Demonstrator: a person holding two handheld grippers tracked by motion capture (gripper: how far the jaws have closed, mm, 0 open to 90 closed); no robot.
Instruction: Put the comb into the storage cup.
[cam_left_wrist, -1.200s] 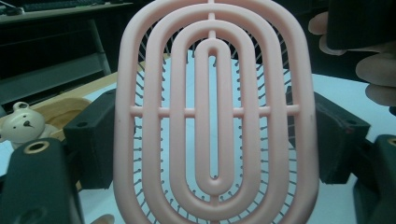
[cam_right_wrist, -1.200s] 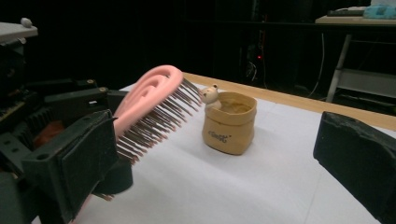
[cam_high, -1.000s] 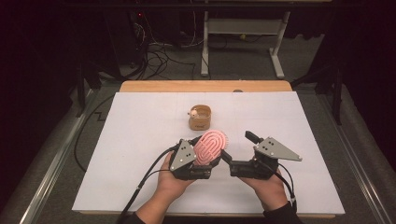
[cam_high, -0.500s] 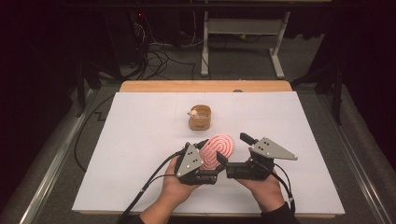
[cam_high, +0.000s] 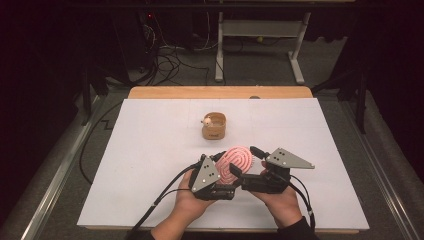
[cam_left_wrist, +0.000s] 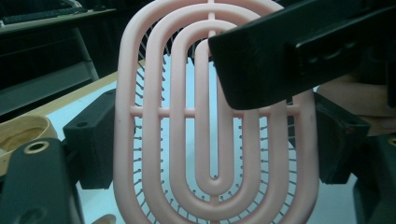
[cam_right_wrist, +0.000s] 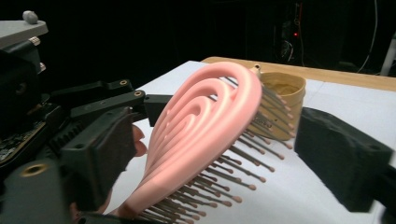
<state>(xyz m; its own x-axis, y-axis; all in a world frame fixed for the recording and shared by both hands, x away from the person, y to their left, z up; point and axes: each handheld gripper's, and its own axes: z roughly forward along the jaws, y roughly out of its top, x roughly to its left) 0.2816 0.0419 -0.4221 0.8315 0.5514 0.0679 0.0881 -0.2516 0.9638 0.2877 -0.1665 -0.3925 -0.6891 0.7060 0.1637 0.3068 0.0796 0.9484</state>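
While it stands tilted above the near middle of the white table (cam_high: 150, 150), the pink hairbrush (cam_high: 239, 161) runs its long axis from the hands up and away, its oval head of concentric plastic loops bearing thin dark-tipped bristles. The left gripper (cam_high: 220, 165) clamps its lower end. The right gripper (cam_high: 246, 161) straddles the head, its jaws just closing, pads apart from it. A round wooden cup (cam_high: 214, 126) sits beyond.

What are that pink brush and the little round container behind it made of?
The pink brush looks like moulded plastic with a matte, smooth finish: uniform colour, rounded open loops. Its bristles seem to be thin stiff pins with small ball tips, material unclear. The round container appears to be light wood or bamboo, judging by its tan, unglossy wall.
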